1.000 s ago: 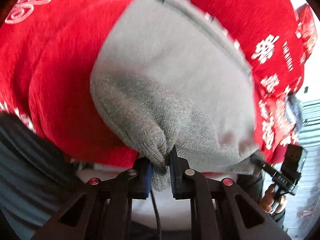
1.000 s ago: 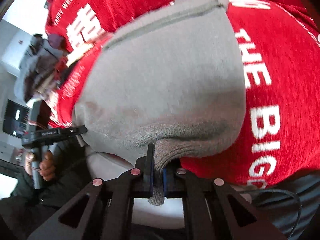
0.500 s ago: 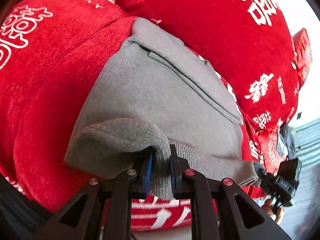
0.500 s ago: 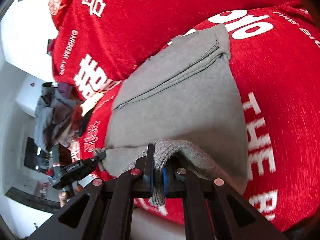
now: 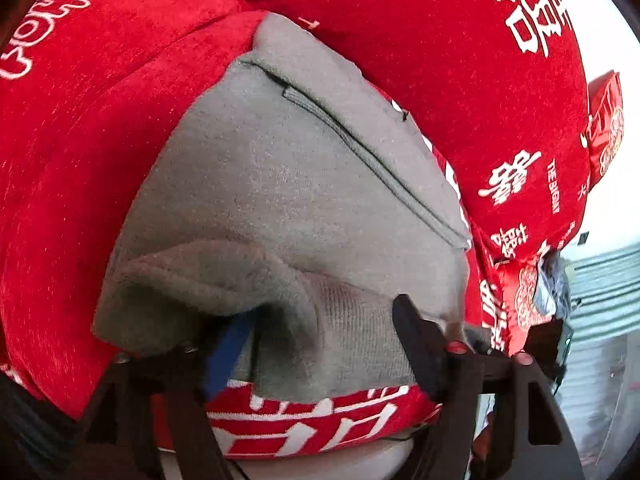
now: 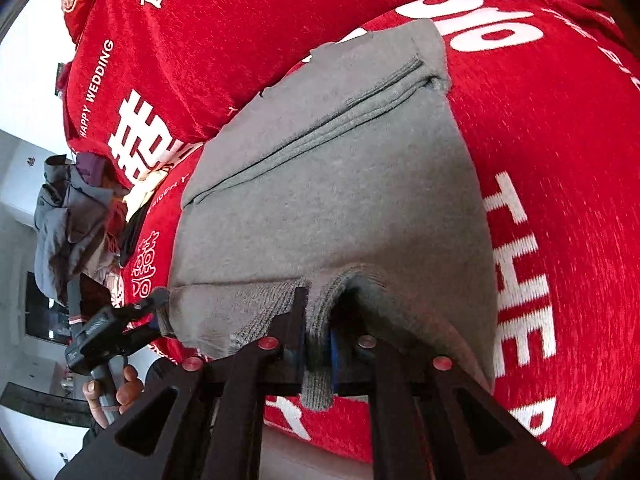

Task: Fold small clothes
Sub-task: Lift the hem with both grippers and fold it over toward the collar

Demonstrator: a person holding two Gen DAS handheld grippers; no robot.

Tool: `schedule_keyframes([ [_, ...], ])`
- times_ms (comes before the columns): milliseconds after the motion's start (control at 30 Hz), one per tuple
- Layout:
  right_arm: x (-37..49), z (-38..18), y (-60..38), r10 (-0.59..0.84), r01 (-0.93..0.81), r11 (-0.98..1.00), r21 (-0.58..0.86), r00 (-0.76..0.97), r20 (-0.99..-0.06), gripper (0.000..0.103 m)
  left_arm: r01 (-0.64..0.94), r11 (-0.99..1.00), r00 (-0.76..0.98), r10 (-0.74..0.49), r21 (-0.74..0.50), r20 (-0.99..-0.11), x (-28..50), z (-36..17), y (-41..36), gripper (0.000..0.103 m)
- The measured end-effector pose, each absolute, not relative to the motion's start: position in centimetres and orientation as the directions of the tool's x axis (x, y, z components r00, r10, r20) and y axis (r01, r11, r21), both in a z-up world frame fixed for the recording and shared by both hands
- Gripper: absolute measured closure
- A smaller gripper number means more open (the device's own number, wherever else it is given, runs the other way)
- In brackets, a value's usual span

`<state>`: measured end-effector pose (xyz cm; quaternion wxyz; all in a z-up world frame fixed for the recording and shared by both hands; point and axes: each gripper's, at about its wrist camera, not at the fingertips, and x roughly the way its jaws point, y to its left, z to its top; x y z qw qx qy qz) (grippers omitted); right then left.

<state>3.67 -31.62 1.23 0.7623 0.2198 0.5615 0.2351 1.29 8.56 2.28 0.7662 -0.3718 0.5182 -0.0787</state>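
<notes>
Half a second earlier both grippers pinched the ribbed hem of the grey garment (image 5: pixel 304 184); by this moment the left gripper (image 5: pixel 320 344) had its jaws spreading wide, the hem lying loose between them with the pads no longer pressing it; one blue pad (image 5: pixel 226 354) showed under a drooping fold of cloth. The right gripper (image 6: pixel 318 344) jaws were only beginning to part, the pads seen pinching a tongue of ribbed hem that hung down between them. A second earlier the garment was lifted and bunched; here it lay flat, folded over on itself, its seam line running across the far part.

The garment rested on a red cover (image 6: pixel 540 140) printed with white characters and English words, draped over a cushioned seat; a pale wall and a dark screen lay beyond in the right wrist view.

A heap of grey and purple clothes (image 6: pixel 68 216) sat at the far end of the red cover; a person's hand (image 6: pixel 116 394) gripped the left gripper's handle.
</notes>
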Motion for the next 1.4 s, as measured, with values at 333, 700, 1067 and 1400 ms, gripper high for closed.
schedule_keyframes([
  [333,3.5,1.0,-32.2,0.626,-0.072,0.773,0.63,0.24,-0.742,0.052,-0.25,0.74,0.438,-0.488,-0.624,-0.755,1.2,2.4,8.0,0.03],
  [700,3.2,1.8,-30.9,0.599,-0.155,0.801,0.579,0.244,-0.763,0.094,-0.248,0.758,0.468,-0.451,-0.603,-0.76,0.2,1.5,9.9,0.089],
  [1067,4.5,5.9,-31.1,0.602,-0.225,0.798,0.559,0.329,-0.728,0.095,-0.221,0.729,0.56,-0.449,-0.648,-0.696,0.9,4.8,11.3,0.091],
  [1400,10.1,9.5,-30.4,0.593,-0.225,0.802,0.553,0.408,-0.694,0.095,-0.176,0.739,0.607,-0.439,-0.65,-0.663,7.4,9.1,11.2,0.092],
])
